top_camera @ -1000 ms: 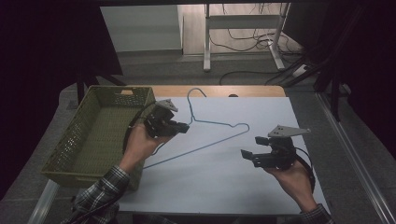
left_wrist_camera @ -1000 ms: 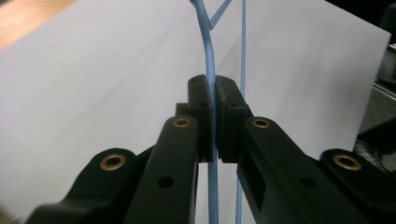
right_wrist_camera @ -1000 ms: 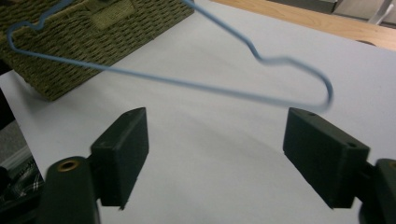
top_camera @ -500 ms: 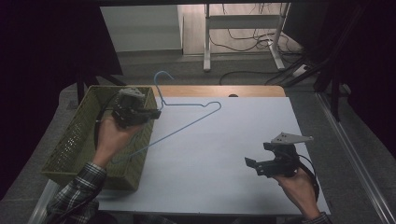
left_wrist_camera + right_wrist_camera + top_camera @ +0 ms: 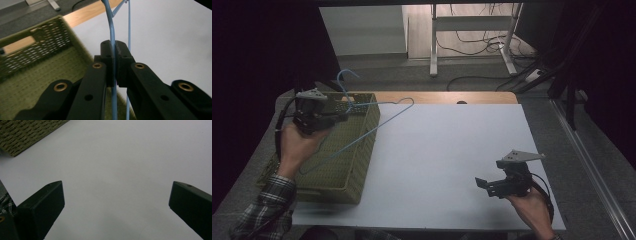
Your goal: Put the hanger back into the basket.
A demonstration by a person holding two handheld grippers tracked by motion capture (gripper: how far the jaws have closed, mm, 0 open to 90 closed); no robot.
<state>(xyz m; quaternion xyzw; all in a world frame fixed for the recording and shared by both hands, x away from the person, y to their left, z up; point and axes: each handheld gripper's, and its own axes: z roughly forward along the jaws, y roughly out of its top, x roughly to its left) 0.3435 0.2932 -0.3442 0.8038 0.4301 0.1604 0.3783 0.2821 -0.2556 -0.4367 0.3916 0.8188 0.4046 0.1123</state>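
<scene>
The left gripper (image 5: 343,116) clamps its jaws on the thin light-blue wire hanger (image 5: 112,37), lifted over the olive woven plastic basket (image 5: 362,150). The right gripper (image 5: 482,185) hovers over the white tabletop (image 5: 447,145), jaws wide apart.

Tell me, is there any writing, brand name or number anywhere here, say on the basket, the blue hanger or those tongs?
None can be read.
Green basket: plain weave, no label.
Blue wire hanger, clamped in the left tongs: bare wire, no tag.
Right tongs, open over the white table: plain black jaws, only screw holes.
Grey plate on the right tongs: no marking visible.
</scene>
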